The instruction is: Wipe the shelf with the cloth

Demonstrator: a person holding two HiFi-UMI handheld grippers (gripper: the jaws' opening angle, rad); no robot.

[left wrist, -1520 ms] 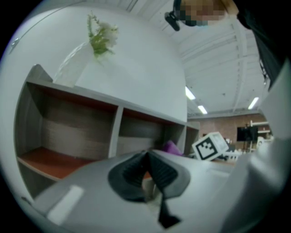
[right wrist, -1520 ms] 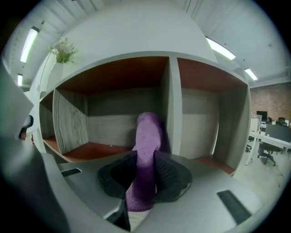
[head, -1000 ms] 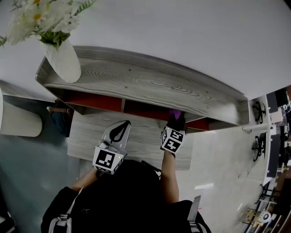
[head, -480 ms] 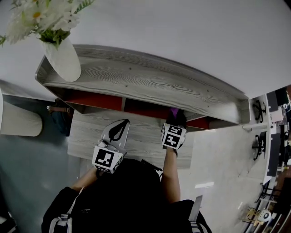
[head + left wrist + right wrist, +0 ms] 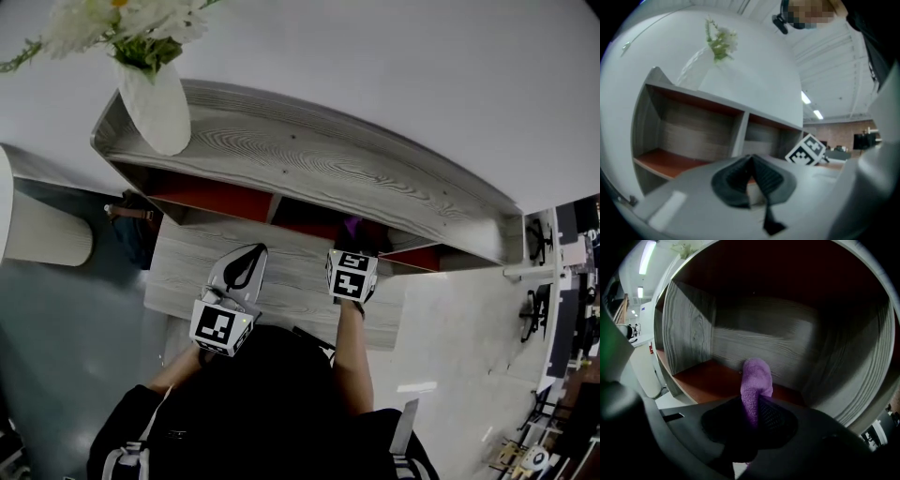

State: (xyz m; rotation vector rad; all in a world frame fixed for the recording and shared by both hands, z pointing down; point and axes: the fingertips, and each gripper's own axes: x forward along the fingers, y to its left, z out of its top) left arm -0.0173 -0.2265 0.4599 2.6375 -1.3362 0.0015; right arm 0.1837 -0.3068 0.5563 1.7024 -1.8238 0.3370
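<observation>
Nearest, the left tool (image 5: 751, 161) hung over the desk (image 5: 178, 272), its jaws pressed together on nothing. Beside it, the right tool (image 5: 752, 406) pinched the purple cloth (image 5: 756, 378), which stuck out ahead into the right compartment of the shelf (image 5: 693, 333), above its red floor near the back wall. Farther back, a white vase (image 5: 159, 108) of flowers stood on the shelf's top, at the left end.

The left gripper (image 5: 246, 270) sits lower centre-left in the head view, jaws together and empty. The right gripper (image 5: 752, 405), at centre on an outstretched forearm (image 5: 349, 366), has its jaws clamped on the cloth (image 5: 756, 378).
</observation>
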